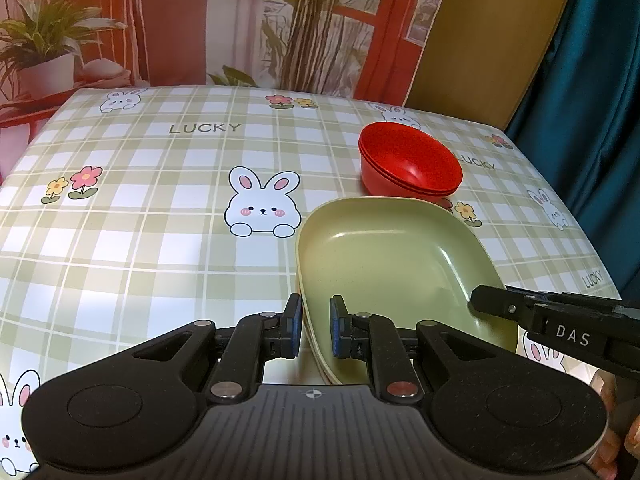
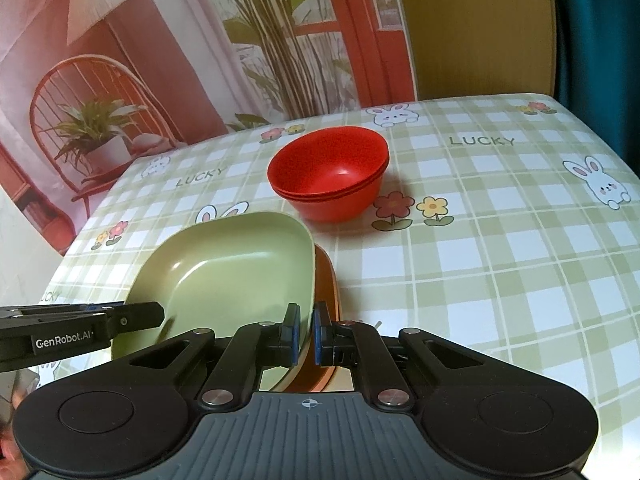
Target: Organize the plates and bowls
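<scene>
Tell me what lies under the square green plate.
Under the square green plate sits an orange-brown plate, only its edge showing on the right; the left wrist view shows cream rims below it too. How many plates are stacked, and their middles, stay covered.

The left tongs [image 1: 315, 328] clamp the near-left rim of a green plate [image 1: 392, 264] stacked on others on the table [image 1: 160, 220]. The right tongs [image 1: 478, 303] pinch its right rim. Stacked red bowls [image 1: 410, 162] stand just beyond.

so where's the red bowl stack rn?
Red bowl stack sits on the table, just beyond the green plate's far corner; right of centre in the left wrist view.
</scene>
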A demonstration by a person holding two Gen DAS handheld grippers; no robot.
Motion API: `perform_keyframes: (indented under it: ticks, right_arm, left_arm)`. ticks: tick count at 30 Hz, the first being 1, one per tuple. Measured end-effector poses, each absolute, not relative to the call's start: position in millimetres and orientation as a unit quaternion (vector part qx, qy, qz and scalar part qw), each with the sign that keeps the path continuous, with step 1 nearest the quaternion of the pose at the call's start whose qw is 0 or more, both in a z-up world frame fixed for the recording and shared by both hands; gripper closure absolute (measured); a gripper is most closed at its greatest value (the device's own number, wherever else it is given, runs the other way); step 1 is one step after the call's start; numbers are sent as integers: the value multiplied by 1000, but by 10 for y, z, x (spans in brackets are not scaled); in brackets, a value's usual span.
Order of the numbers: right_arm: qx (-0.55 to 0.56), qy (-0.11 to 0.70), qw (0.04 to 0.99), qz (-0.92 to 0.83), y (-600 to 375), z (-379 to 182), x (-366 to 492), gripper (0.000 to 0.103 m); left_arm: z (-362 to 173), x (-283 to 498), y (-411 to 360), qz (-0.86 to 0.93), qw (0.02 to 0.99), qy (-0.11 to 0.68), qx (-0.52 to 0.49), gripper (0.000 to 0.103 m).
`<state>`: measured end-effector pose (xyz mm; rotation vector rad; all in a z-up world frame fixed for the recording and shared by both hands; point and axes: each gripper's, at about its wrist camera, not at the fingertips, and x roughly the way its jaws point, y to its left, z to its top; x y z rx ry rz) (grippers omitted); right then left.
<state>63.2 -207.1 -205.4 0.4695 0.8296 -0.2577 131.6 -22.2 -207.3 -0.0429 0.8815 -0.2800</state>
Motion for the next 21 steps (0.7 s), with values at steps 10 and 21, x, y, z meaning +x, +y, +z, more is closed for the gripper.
perform_keyframes:
  ticks: [10, 21]
  right_arm:
    - [227, 405, 877, -125, -2063, -2113, 655, 97]
    - [211, 402, 881, -132, -2086, -2141, 698, 97]
  left_arm:
    - [-2124, 1317, -238, -133, 891, 433, -19, 88]
    - [-2215, 1306, -281, -129, 893, 431, -10, 87]
